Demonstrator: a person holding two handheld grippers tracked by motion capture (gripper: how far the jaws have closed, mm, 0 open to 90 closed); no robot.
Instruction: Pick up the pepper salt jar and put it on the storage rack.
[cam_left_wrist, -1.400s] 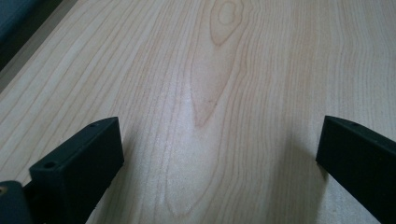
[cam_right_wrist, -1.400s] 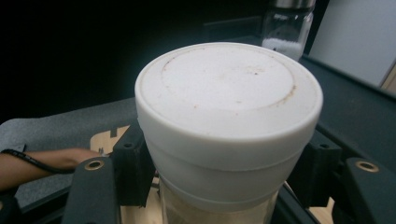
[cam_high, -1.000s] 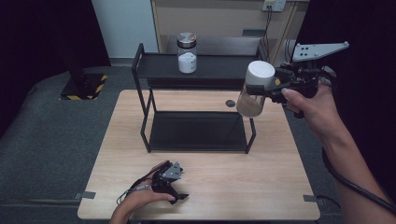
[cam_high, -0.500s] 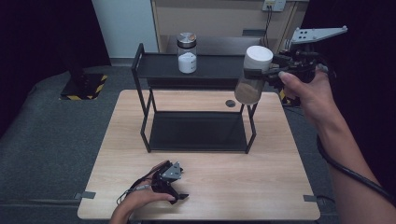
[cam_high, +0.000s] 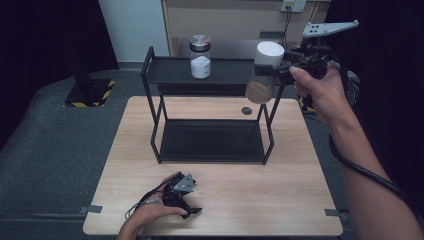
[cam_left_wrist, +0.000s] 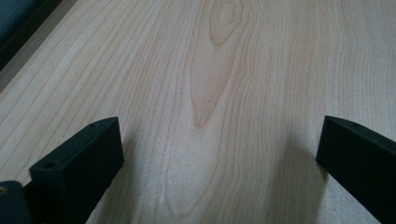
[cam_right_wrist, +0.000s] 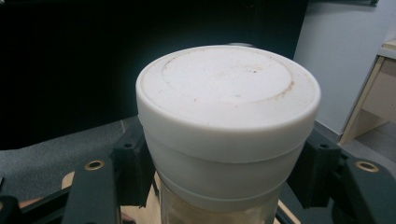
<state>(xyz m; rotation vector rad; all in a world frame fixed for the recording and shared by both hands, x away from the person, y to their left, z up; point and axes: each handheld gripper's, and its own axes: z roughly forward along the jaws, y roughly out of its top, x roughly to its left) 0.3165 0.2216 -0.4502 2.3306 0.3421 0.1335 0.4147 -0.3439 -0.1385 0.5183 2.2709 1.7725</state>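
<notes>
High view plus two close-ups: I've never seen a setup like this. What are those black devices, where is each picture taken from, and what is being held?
A person holds a hand-operated two-jaw gripper in each hand. The high view looks down from above the person's side of a wooden table.

The left gripper rests low near the table's front edge. Its own camera looks along its open jaws at bare wood grain.

The right gripper is raised beside a black two-level rack. Its jaws are shut on a white-lidded jar of tan contents, held beside the rack's right end. Its camera shows that lid up close between the jaws.

On the rack's top shelf stands a metal-lidded jar with white contents.
</notes>
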